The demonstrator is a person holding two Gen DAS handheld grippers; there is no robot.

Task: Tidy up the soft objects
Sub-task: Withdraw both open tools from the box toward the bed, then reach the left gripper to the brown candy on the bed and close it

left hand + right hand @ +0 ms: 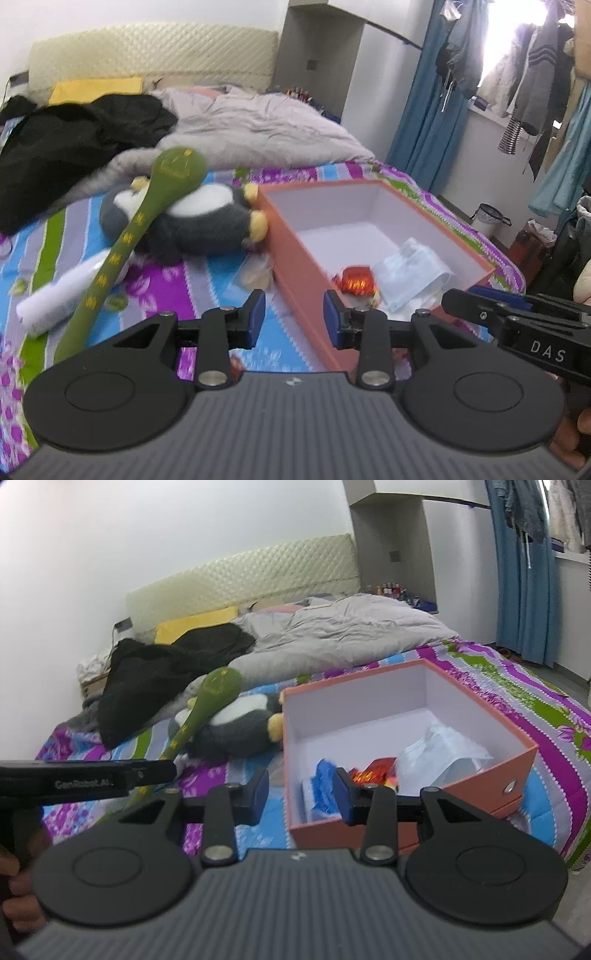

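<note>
Two hand-held grippers, left (294,318) and right (300,795), part-open, empty, near orange box (476,781).

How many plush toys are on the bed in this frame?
1. A grey and white plush toy lies on the striped bedsheet, beside the left wall of the open orange box, under a green long-handled massage stick. Others could be hidden under the bedding.

The bed (207,280) carries a plush penguin (207,218), orange box (295,266), grey quilt (258,122) and black garment (74,136).
</note>
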